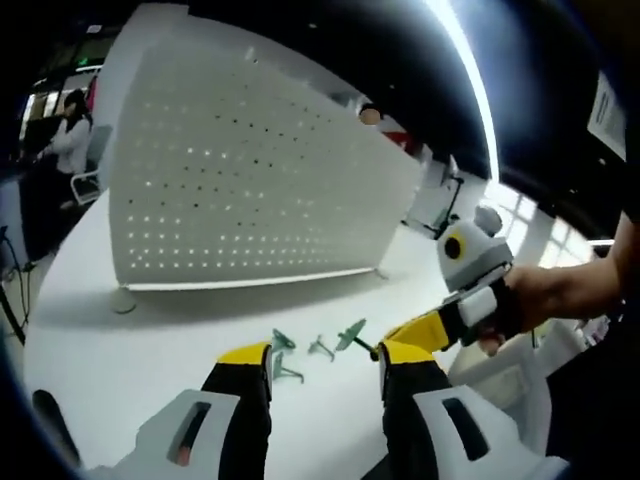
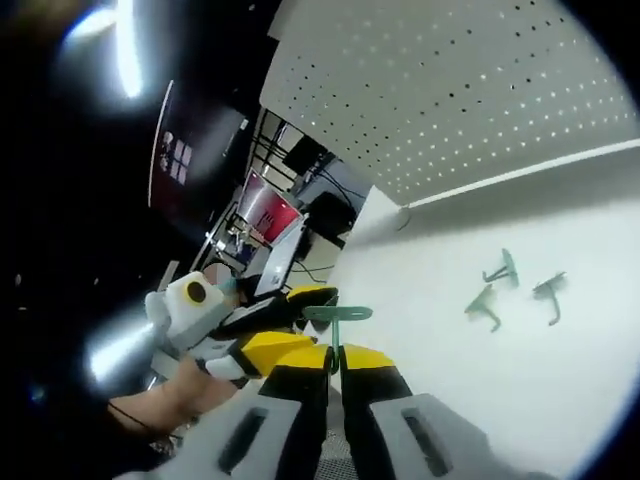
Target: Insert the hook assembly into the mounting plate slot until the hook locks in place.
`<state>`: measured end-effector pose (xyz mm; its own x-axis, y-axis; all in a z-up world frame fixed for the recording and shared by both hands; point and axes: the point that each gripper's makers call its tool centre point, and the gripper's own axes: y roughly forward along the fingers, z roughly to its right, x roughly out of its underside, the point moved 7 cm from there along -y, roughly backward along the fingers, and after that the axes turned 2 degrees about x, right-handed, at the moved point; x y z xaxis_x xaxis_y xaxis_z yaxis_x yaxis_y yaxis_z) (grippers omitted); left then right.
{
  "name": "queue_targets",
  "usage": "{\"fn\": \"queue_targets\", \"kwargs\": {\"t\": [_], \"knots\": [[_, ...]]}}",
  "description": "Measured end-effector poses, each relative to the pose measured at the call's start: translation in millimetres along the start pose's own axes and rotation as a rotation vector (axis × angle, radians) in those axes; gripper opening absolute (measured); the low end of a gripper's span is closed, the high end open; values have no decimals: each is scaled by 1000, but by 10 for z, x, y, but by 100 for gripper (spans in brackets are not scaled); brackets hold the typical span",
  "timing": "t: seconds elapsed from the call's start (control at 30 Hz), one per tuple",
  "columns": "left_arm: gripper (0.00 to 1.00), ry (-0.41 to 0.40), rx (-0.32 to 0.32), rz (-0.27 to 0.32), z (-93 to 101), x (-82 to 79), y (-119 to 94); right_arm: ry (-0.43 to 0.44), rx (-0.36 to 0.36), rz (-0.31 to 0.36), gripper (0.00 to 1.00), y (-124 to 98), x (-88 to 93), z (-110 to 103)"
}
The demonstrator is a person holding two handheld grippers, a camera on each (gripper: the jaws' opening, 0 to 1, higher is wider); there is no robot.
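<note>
Green hook point(image 2: 335, 325) pinched in right gripper point(image 2: 335, 365); left gripper point(image 1: 325, 360) spread above 3 hooks point(image 1: 300, 355).

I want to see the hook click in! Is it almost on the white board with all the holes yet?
Not yet. One green hook is picked up: the right gripper pinches its stem. In the left gripper view that gripper holds the hook low over the table. The left gripper is open. Three more hooks lie on the table. Left: carry the hook to the board and push it in.
</note>
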<state>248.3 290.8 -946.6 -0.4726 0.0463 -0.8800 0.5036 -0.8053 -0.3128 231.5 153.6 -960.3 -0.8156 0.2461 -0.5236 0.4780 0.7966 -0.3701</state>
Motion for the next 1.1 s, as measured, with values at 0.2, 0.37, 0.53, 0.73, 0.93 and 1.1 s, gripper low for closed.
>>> {"fn": "queue_targets", "kwargs": {"t": [0.2, 0.37, 0.53, 0.73, 0.93, 1.1], "knots": [[29, 22, 34, 15, 43, -13, 19, 36, -29, 8, 0, -5, 6, -5], [22, 26, 63, 42, 87, -41, 34, 48, -58, 10, 0, -23, -2, -36], [16, 20, 89, 69, 120, -68, 39, 58, -80, 16, 0, -39, -9, -48], [9, 43, 109, 62, 153, -58, 48, 80, -105, 12, 0, -38, -2, -46], [5, 78, 115, 54, 154, -73, 28, 123, -145, -8, 0, -35, 11, -41], [4, 127, 117, 50, 163, -103, 35, 144, -160, -7, 0, -43, -9, -47]]}}
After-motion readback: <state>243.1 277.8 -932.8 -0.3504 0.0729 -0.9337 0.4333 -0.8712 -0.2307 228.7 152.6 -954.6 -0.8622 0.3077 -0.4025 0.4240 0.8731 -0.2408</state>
